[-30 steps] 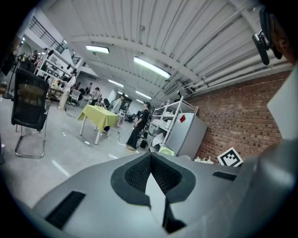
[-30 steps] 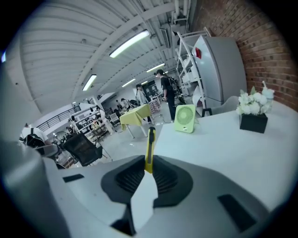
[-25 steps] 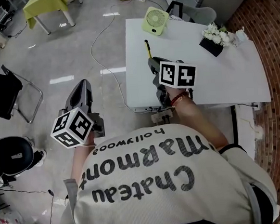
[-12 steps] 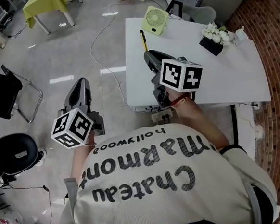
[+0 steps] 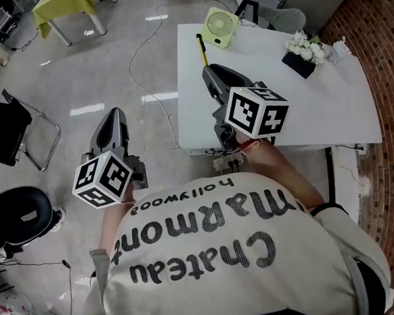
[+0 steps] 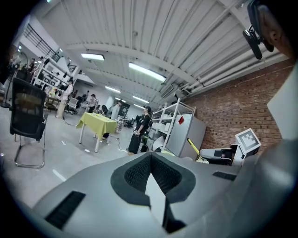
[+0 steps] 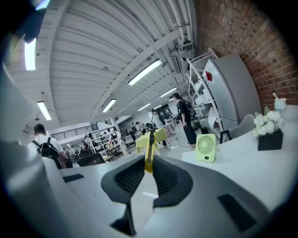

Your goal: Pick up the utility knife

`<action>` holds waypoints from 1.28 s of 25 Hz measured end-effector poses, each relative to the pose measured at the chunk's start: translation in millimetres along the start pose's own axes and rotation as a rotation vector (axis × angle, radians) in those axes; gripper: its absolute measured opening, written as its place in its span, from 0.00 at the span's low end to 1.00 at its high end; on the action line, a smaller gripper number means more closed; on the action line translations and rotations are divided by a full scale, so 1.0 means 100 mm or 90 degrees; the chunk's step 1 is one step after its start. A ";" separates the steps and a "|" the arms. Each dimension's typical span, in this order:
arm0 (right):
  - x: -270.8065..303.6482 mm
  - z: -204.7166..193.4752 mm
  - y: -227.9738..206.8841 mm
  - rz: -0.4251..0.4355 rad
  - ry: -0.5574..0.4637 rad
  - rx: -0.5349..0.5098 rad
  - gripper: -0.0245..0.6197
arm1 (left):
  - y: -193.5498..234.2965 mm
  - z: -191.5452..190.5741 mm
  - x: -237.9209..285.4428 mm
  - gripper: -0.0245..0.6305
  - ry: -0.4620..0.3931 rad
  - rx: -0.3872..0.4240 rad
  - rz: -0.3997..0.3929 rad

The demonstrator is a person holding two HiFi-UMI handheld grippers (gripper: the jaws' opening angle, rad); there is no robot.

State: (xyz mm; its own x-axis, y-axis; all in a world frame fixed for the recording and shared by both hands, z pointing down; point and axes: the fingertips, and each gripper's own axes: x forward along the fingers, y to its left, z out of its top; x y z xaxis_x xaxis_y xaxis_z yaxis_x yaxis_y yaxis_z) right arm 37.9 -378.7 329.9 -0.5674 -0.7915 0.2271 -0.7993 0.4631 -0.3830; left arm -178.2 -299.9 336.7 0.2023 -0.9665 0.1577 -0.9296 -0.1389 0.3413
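The utility knife (image 5: 201, 51) is a slim yellow and black tool. It sticks out from the tip of my right gripper (image 5: 208, 71), which is shut on its handle end and holds it above the left part of the white table (image 5: 329, 109). In the right gripper view the knife (image 7: 149, 148) stands up between the dark pads (image 7: 132, 174). My left gripper (image 5: 115, 120) hangs over the floor to the left of the table, shut with nothing in it. From the left gripper view, the knife (image 6: 192, 148) shows far off at the right.
A green desk fan (image 5: 218, 28) stands at the table's far left corner, just beyond the knife. A black pot of white flowers (image 5: 302, 53) sits at the back right. A cable (image 5: 136, 76) loops on the floor; a black chair (image 5: 5, 131) stands at left.
My right gripper has risen with the knife, carrying it off the table top and nearer the fan in the head view. The left gripper has stayed where it was.
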 end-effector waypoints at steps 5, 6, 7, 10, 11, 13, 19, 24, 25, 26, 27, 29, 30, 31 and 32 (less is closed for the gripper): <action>0.02 -0.01 0.01 0.011 -0.012 -0.003 0.13 | 0.00 0.04 0.00 0.04 -0.011 0.002 0.006; 0.02 -0.01 0.01 0.011 -0.014 -0.004 0.13 | 0.00 0.04 -0.01 0.04 -0.014 0.004 0.006; 0.02 -0.01 0.00 0.010 -0.014 -0.005 0.13 | 0.00 0.05 -0.01 0.04 -0.016 0.004 0.007; 0.03 -0.04 -0.01 0.005 -0.009 -0.010 0.13 | -0.01 0.05 -0.01 0.04 -0.016 0.004 0.007; 0.03 -0.05 -0.01 0.004 -0.005 -0.011 0.13 | -0.01 0.04 -0.01 0.04 -0.015 0.003 0.007; 0.03 -0.08 -0.02 0.002 0.001 -0.012 0.13 | -0.01 0.03 -0.02 0.04 -0.014 0.002 0.007; 0.05 -0.11 -0.02 -0.001 0.009 -0.016 0.13 | 0.00 0.05 0.00 0.04 -0.015 0.001 0.007; 0.04 -0.12 -0.03 -0.001 0.011 -0.023 0.13 | -0.01 0.03 0.01 0.04 -0.014 0.001 0.006; 0.04 -0.12 -0.03 -0.001 0.011 -0.025 0.13 | -0.01 0.03 0.02 0.04 -0.014 0.000 0.005; 0.04 -0.12 -0.02 -0.001 0.012 -0.027 0.13 | -0.02 0.03 0.02 0.04 -0.014 0.000 0.005; 0.04 -0.12 -0.02 -0.002 0.012 -0.029 0.13 | -0.02 0.03 0.02 0.04 -0.014 0.000 0.004; 0.03 -0.12 -0.02 -0.002 0.012 -0.031 0.13 | -0.03 0.04 0.01 0.04 -0.014 0.001 0.005; 0.03 -0.12 -0.02 -0.002 0.012 -0.031 0.13 | -0.03 0.04 0.01 0.04 -0.014 0.001 0.005; 0.03 -0.12 -0.03 -0.003 0.012 -0.031 0.13 | -0.03 0.04 0.01 0.04 -0.014 0.001 0.005; 0.03 -0.12 -0.03 -0.004 0.012 -0.031 0.13 | -0.03 0.04 0.02 0.04 -0.014 0.001 0.005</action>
State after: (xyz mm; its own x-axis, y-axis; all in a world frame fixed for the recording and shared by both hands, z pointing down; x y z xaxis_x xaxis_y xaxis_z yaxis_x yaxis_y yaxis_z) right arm 36.3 -377.7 342.7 -0.5658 -0.7868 0.2467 -0.8111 0.4772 -0.3383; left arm -176.4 -302.0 332.4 0.1886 -0.9720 0.1399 -0.9316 -0.1321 0.3386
